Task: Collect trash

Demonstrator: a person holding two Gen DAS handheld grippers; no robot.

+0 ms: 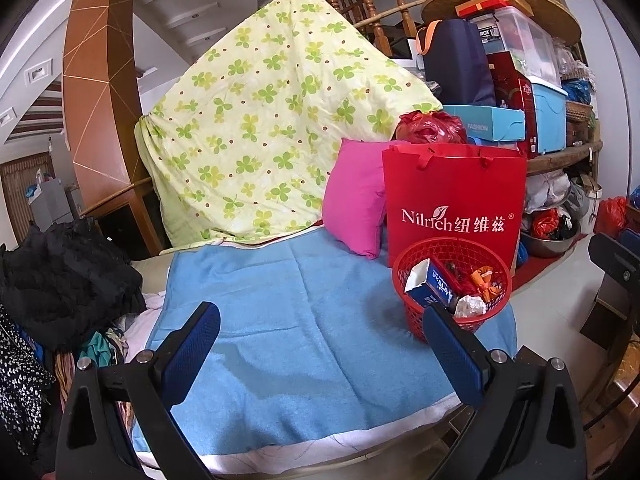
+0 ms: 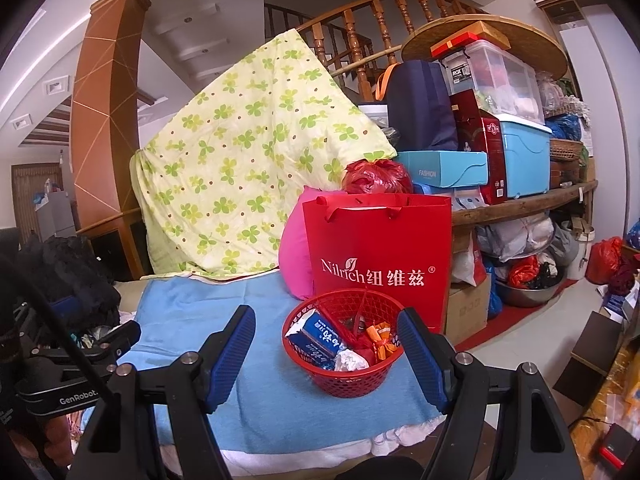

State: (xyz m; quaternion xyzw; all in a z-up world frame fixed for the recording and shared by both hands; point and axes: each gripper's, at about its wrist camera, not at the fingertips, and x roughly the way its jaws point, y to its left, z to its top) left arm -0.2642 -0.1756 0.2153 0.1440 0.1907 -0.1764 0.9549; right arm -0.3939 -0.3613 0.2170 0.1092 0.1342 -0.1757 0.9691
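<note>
Both the left gripper (image 1: 320, 344) and right gripper (image 2: 326, 344) are spread apart, holding nothing. The round red plastic mesh basket (image 2: 344, 376) sits on soft light-blue towel (image 2: 256, 400) near its edge; a careless nudge could tip it, spilling trash.

Left wrist view low over the blue towel (image 1: 280, 320), facing far clutter, right wrist view further right, nearer the basket (image 2: 344, 360), both sharing towel, basket, red bag (image 2: 380, 248)

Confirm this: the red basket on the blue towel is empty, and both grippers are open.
Not empty. The red basket on the blue towel already holds trash: a blue carton, crumpled white paper and orange wrappers, clearest in the right wrist view. Both grippers are open.
</note>
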